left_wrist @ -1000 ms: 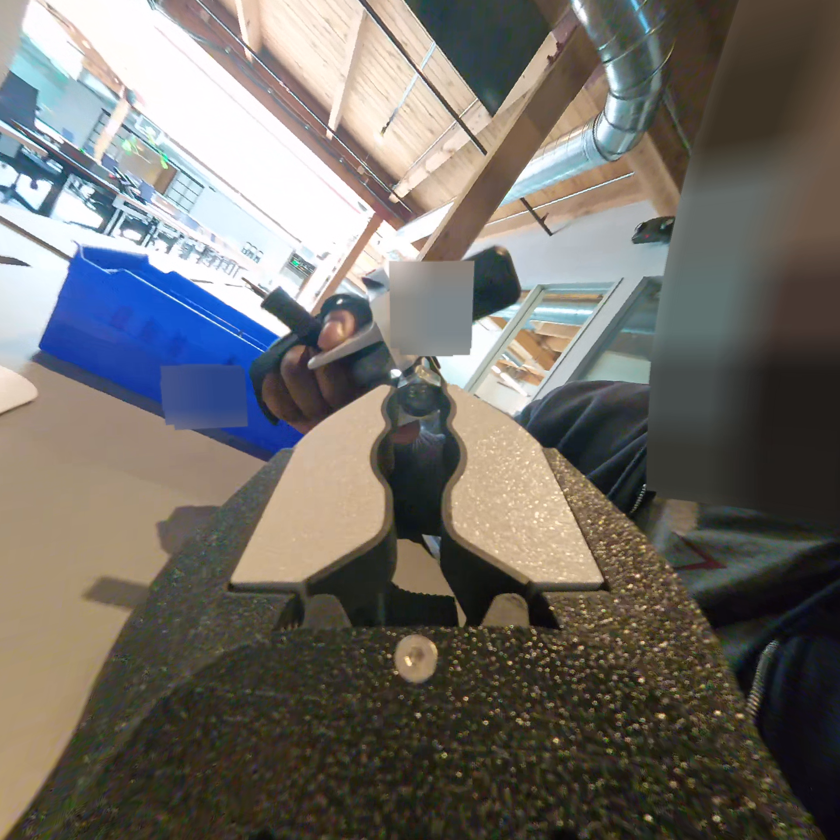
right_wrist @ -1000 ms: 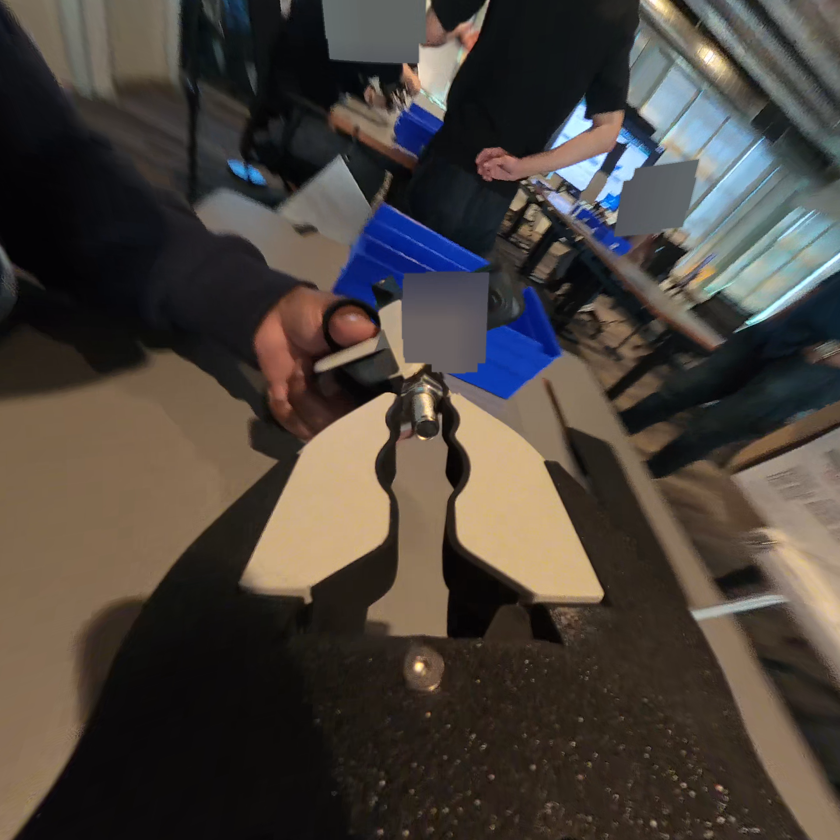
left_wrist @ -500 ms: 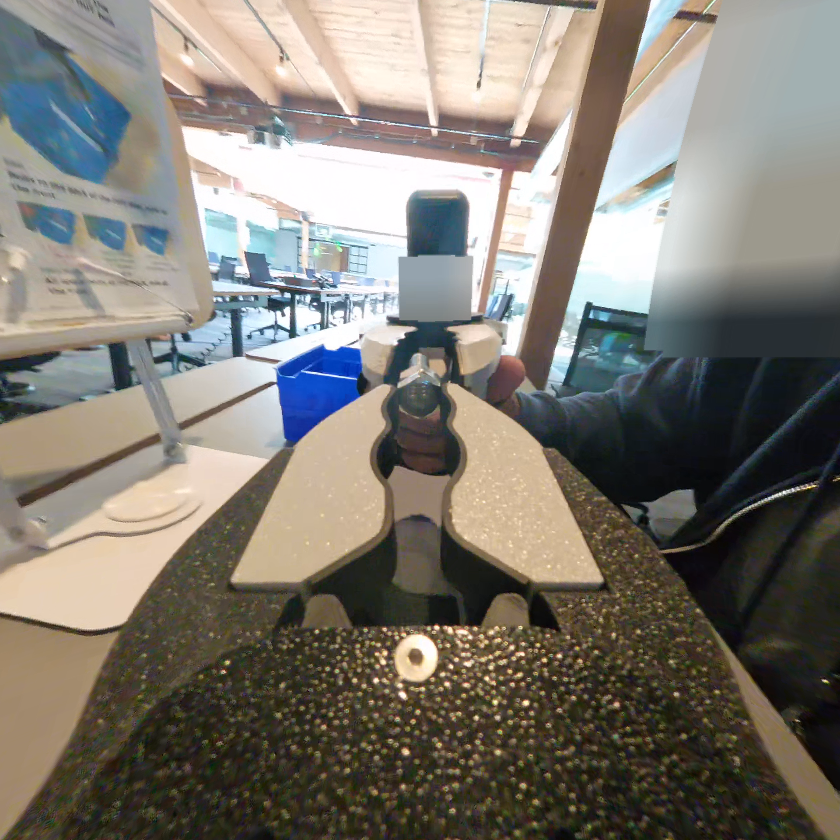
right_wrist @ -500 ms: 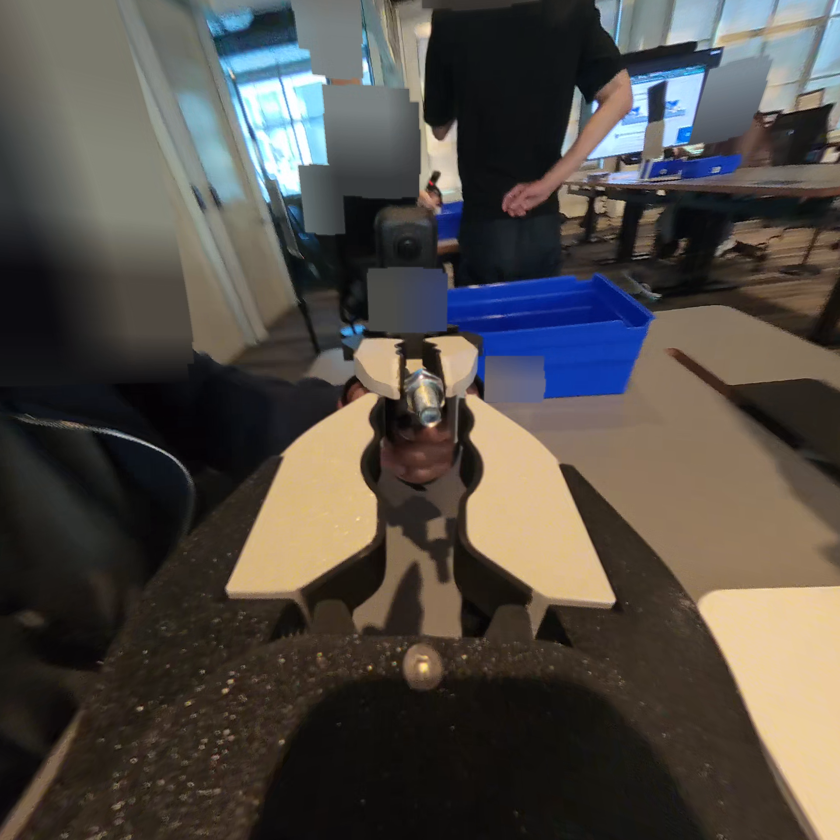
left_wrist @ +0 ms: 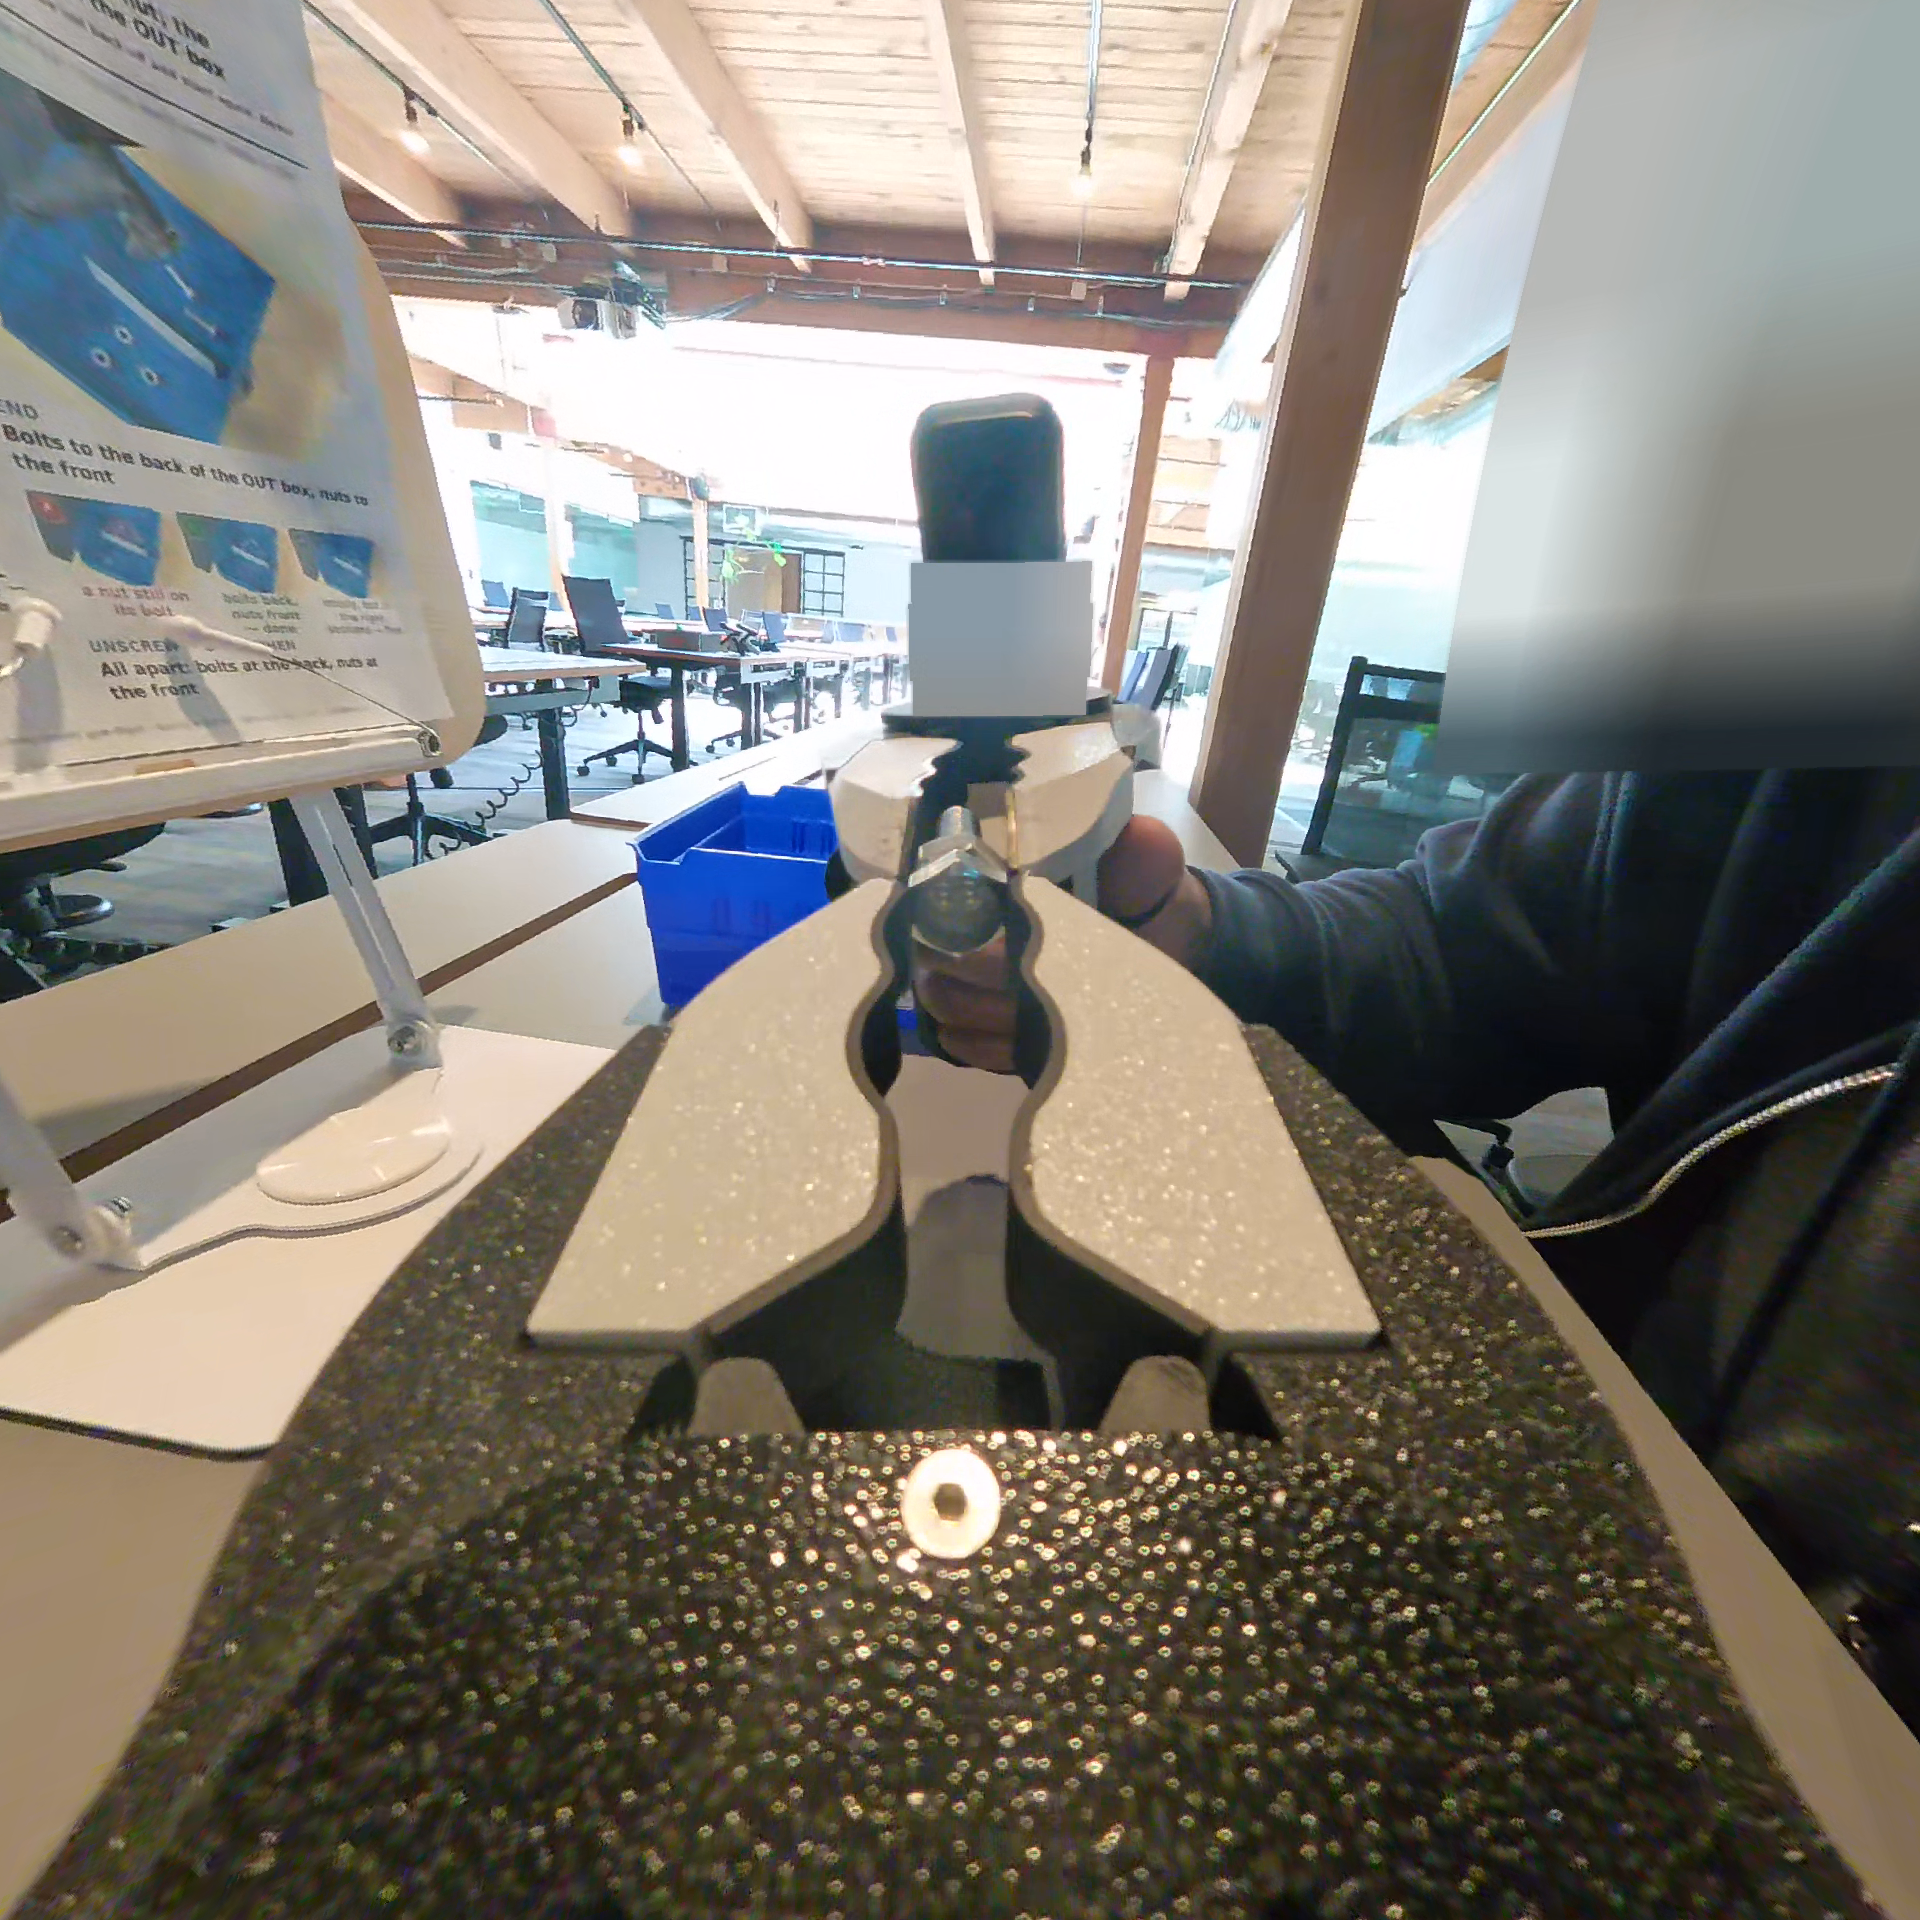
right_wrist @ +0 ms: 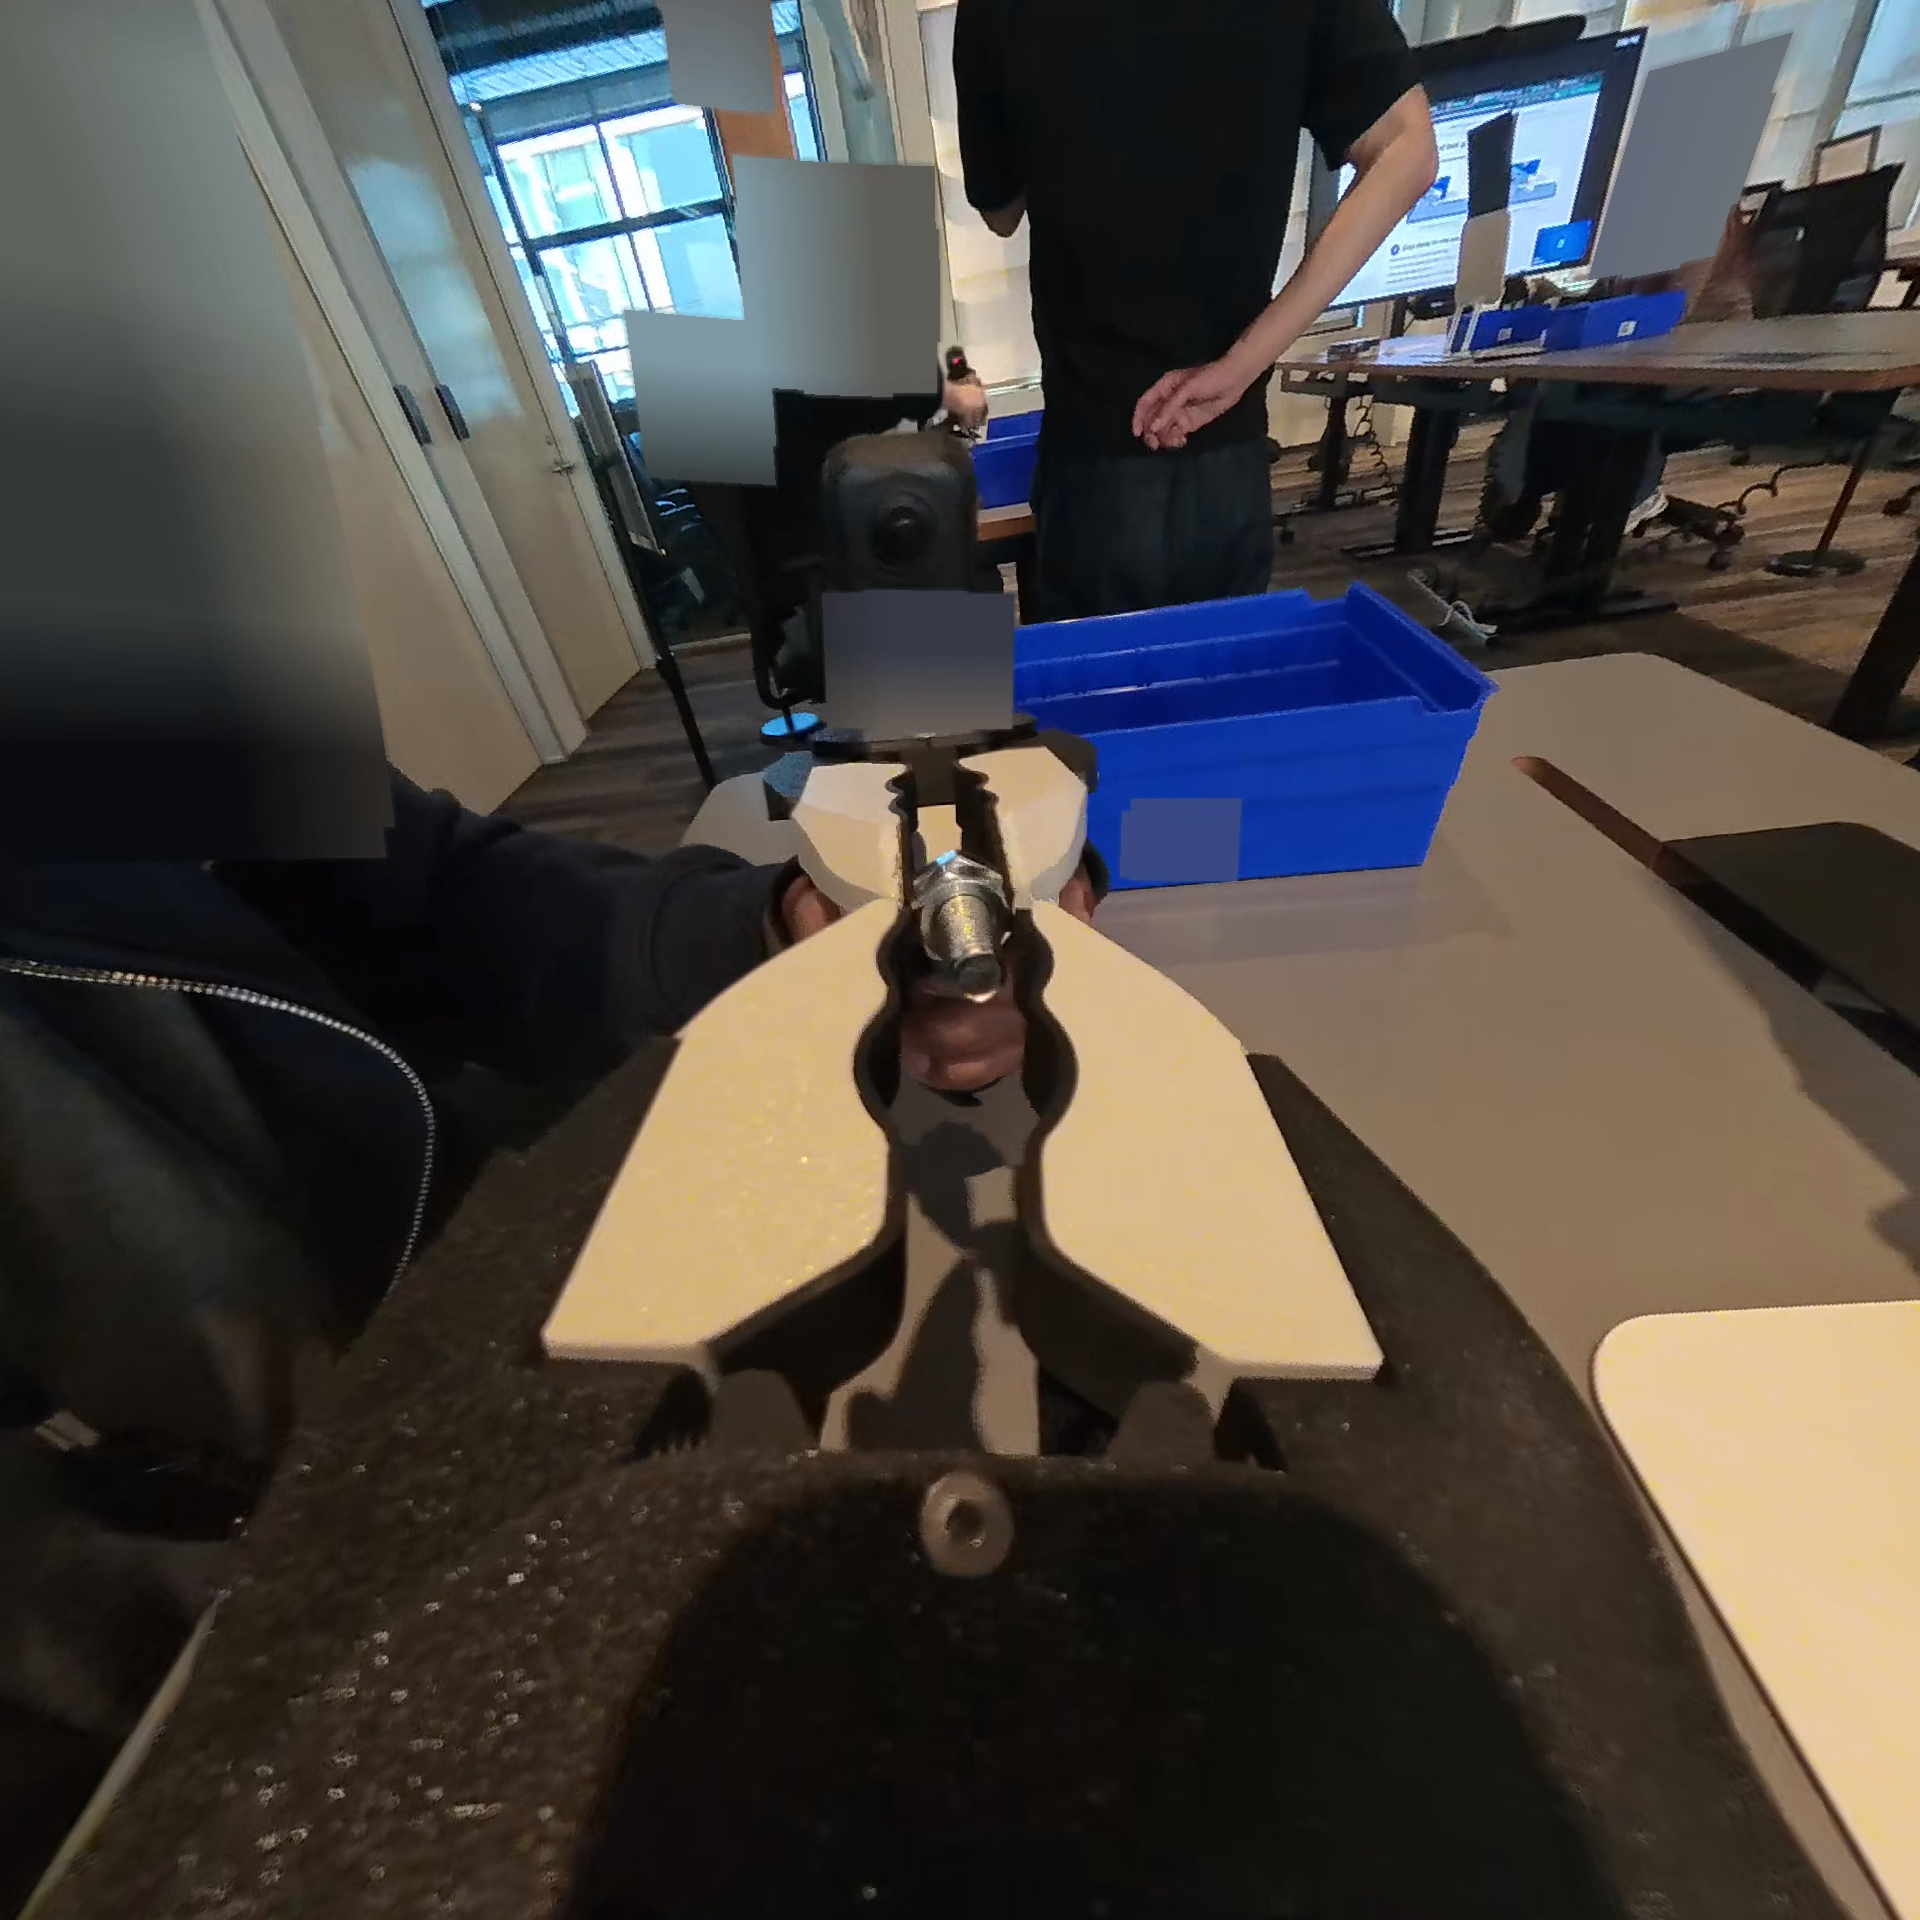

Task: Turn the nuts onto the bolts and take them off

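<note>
One bolt is pinched by its head in the left gripper, while the right gripper at 12 o'clock clamps the nut, partway along the threads; whether on or off, I cannot tell.

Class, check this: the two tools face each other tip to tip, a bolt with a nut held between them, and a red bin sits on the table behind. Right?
Not quite: the bin is blue, not red, as the right wrist view shows. The rest holds: the left tool and right tool meet tip to tip on the bolt carrying a nut.
</note>
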